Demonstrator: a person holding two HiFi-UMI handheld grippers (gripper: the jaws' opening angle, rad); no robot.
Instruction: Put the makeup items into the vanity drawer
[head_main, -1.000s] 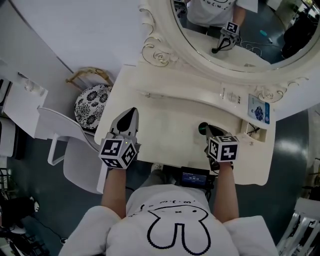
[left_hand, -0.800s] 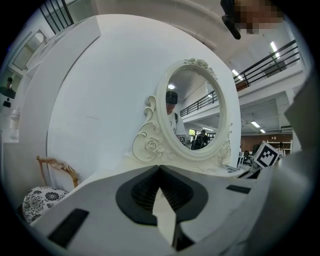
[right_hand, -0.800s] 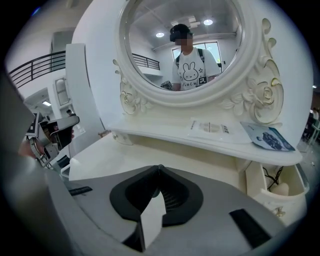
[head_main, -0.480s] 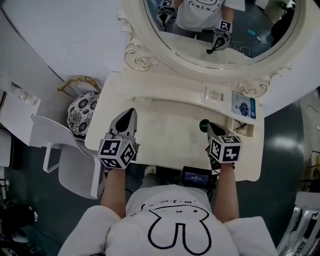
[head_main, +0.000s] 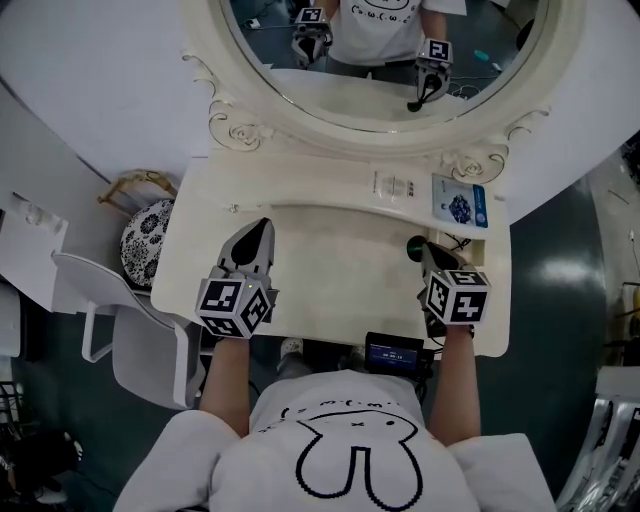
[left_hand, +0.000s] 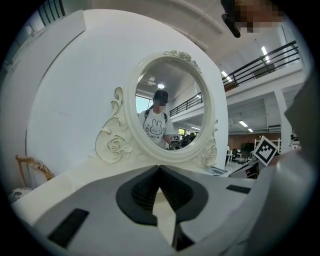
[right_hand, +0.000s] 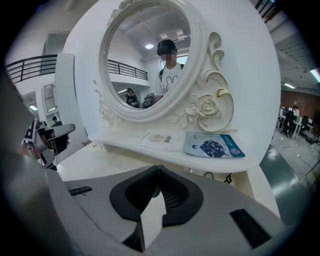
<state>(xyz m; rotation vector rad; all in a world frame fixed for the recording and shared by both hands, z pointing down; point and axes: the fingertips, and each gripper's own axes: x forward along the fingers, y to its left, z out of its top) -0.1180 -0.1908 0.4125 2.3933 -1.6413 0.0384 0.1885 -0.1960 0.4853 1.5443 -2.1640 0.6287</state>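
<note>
1. Off the table, at 9 o'clock from the left gripper: a patterned round stool (head_main: 148, 240), with a white chair (head_main: 120, 330) below it. Neither obstructs the work.
2. Left gripper (head_main: 262, 226): over the left part of the table (head_main: 340, 270), pointing toward 12 o'clock. Its jaws are closed tip to tip with nothing between them.
3. Mirror (head_main: 300, 122) with raised shelf (head_main: 300, 190) at 12 o'clock. No open drawer is visible in any view. It would have to be opened before anything can go in.
4. White packet (head_main: 395, 185): lies flat on the shelf, at 11 o'clock from the right gripper. It is judged thin, light and limp.
5. Right gripper (head_main: 430, 254): tilted down, jaws closed and empty. A small dark round thing (head_main: 415, 245) sits just at its tip (item or gripper part, cannot tell). A screen unit (head_main: 392, 352) sits at the table's front edge, at 7 o'clock.
6. Blue sachet (head_main: 458, 203): flat on the shelf just right of the packet, at 1 o'clock. It looks like glossy film and is likely slippery. Both are best pinched at an overhanging edge or corner, since a flat top offers no purchase. A cable (head_main: 455, 243) below the shelf could snag.
</note>
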